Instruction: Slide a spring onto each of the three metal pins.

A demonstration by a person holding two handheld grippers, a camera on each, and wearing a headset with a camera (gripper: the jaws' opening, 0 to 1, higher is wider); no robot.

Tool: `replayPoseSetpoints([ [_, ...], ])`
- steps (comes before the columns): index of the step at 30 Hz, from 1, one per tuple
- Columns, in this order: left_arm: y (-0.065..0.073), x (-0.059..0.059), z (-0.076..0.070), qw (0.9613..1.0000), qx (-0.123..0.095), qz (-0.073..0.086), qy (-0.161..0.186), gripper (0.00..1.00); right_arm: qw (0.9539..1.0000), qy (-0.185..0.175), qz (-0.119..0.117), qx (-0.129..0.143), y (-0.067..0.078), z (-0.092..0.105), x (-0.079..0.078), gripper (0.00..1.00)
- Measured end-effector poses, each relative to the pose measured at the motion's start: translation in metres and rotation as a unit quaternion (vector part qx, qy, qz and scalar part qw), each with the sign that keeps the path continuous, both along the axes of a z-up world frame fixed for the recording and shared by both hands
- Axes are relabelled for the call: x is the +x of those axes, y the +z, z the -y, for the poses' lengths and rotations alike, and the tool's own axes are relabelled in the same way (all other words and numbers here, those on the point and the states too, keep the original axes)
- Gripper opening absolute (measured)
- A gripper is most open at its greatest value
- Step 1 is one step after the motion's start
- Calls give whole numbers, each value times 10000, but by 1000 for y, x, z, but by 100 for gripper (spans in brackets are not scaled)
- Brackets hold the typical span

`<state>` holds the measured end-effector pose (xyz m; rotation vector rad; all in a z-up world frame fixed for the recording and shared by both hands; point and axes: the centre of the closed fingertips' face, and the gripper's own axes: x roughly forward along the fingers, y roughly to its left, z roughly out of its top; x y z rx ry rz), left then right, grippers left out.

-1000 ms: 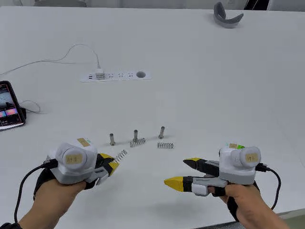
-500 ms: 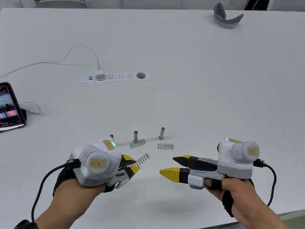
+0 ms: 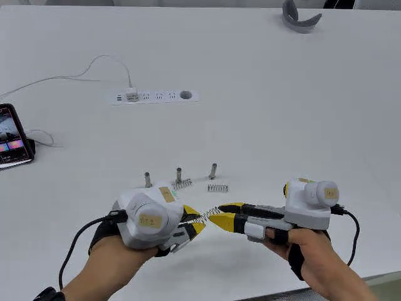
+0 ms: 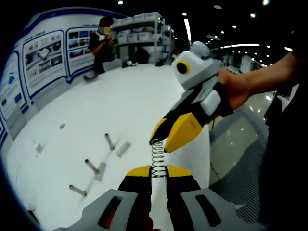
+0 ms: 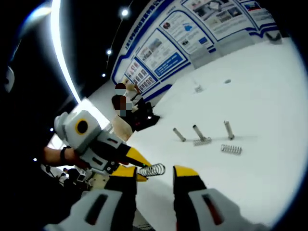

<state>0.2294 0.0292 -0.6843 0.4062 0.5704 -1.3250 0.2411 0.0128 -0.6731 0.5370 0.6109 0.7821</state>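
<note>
Three short metal pins (image 3: 148,180) (image 3: 179,175) (image 3: 213,170) stand upright in a row on the white table, all bare. Two springs lie beside them, one (image 3: 182,184) against the middle pin and one (image 3: 218,187) in front of the right pin. My left gripper (image 4: 154,171) is shut on the near end of a third spring (image 4: 157,155), held in the air. My right gripper (image 5: 156,172) is open, and the free end of the held spring (image 5: 152,169) lies between its yellow fingertips. In the head view the left gripper (image 3: 195,224) and right gripper (image 3: 219,214) meet tip to tip in front of the pins.
A white power strip (image 3: 153,96) with a plugged cable lies further back. A phone (image 3: 11,137) rests at the left edge and a grey curved object (image 3: 299,17) at the far right. A person stands beyond the table (image 4: 102,41).
My left gripper has carried its spring to the right and off the table. My right gripper has moved left to meet it, its jaws narrower than before.
</note>
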Motion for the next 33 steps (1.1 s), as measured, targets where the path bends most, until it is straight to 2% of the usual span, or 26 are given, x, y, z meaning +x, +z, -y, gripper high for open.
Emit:
replayPoseSetpoints([
  [14,4,-5,3,9998,1,80,-185,10,9999,105,7,96,2,-3,-3,16],
  [26,1,-7,1,9993,89,133,-343,9,9994,229,-57,253,5,-6,-8,13],
  [33,2,-7,2,9989,106,105,-455,9,9990,437,-2,138,11,-8,-7,12],
])
